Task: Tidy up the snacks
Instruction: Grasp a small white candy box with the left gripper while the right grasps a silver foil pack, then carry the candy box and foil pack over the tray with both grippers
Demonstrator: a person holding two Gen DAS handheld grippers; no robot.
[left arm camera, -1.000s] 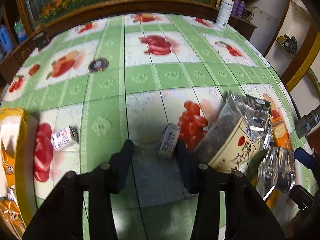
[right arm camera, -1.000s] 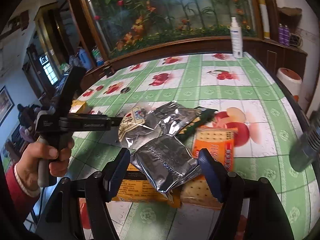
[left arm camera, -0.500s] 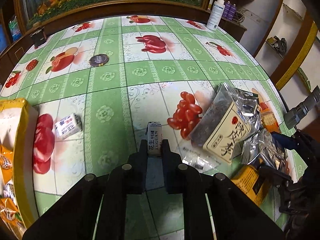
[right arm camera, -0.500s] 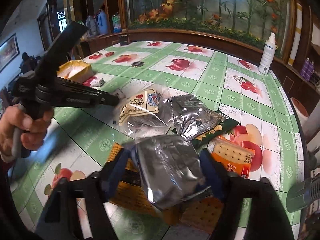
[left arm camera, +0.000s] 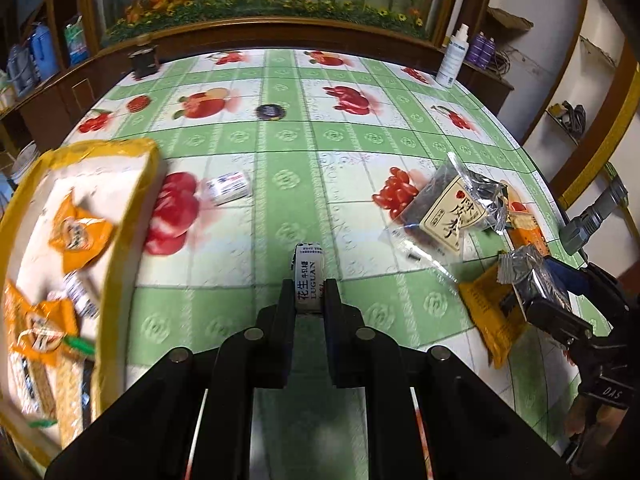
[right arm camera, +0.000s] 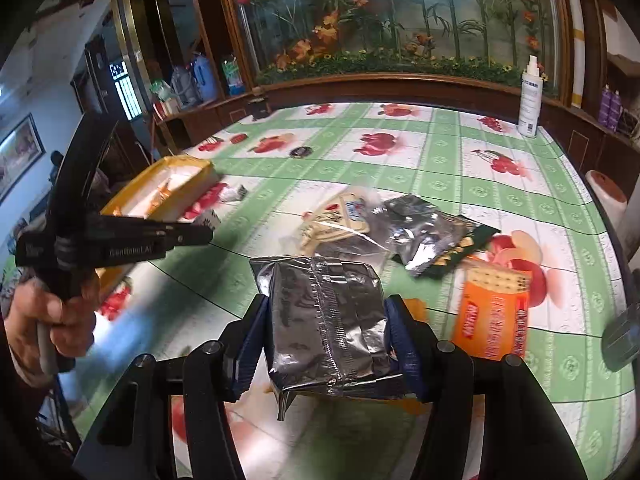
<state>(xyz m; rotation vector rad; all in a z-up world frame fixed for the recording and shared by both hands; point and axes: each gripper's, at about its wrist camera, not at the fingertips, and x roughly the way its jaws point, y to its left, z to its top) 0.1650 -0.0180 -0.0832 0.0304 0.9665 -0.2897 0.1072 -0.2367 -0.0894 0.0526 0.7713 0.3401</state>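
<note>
Left gripper (left arm camera: 308, 300) is clamped on a small white candy bar (left arm camera: 308, 280), lifted off the green fruit-print tablecloth (left arm camera: 288, 148); its lower end is hidden between the fingers. Right gripper (right arm camera: 326, 332) has just been closing and pinches a crinkly silver foil pack (right arm camera: 326, 312), whose front label can't be seen. The yellow-rimmed tray (left arm camera: 132, 200) on the left is blurred and cut off by the frame edge.

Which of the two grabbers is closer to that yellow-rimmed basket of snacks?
Left. The left gripper, holding a small candy, is beside the basket. The right gripper, clamping a silver packet, is farther off by the snack pile.
</note>
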